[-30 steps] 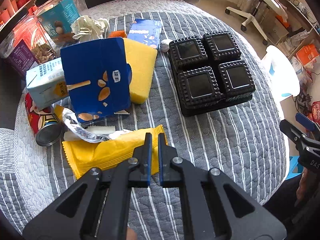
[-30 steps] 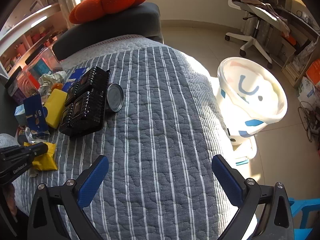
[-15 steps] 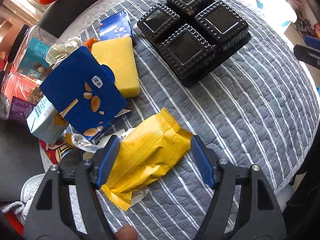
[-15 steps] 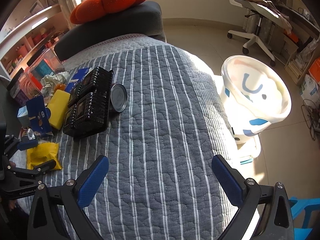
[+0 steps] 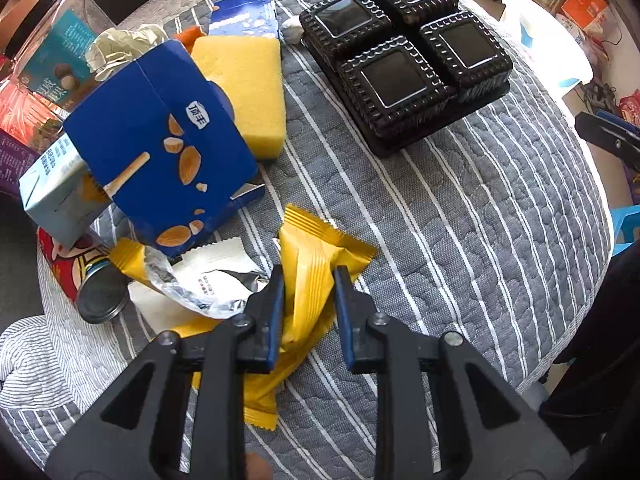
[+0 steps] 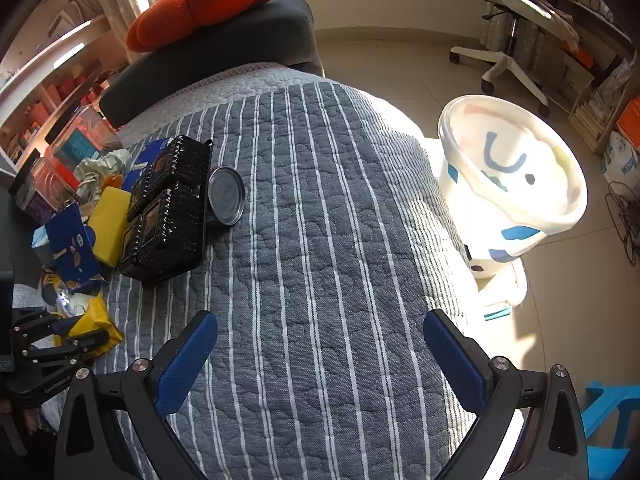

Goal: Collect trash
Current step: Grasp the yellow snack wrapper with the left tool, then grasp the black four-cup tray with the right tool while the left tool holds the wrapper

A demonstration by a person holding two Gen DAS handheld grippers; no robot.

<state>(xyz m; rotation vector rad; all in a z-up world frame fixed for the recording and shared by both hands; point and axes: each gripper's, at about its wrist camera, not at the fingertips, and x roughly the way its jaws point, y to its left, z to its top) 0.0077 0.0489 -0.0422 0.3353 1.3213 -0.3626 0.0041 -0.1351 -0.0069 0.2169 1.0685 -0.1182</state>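
Note:
A yellow snack wrapper (image 5: 316, 240) lies on the grey striped quilt (image 5: 460, 240) near its front edge. My left gripper (image 5: 309, 276) points down at it. Its jaws are closing, and the blue pads squeeze the wrapper, which has buckled up into a ridge between them. The right wrist view shows this same left gripper (image 6: 80, 332) on the wrapper (image 6: 98, 316) at the far left. My right gripper (image 6: 320, 328) hangs wide open over bare quilt with nothing between its fingers. A white trash bin (image 6: 512, 168) stands on the floor past the quilt's right edge.
Left of the wrapper lie a torn silver-white packet (image 5: 212, 280), a blue snack box (image 5: 160, 148), a milk carton (image 5: 52, 192), a tipped can (image 5: 100, 292), a yellow sponge (image 5: 244, 92) and crumpled paper (image 5: 120, 46). A black four-cell tray (image 5: 404, 52) and a metal lid (image 6: 226, 196) sit further back.
The left jaws went from shut to wide open around the yellow wrapper, then closed in on it, bunching it upward. The left gripper also rolled. The right gripper stayed put.

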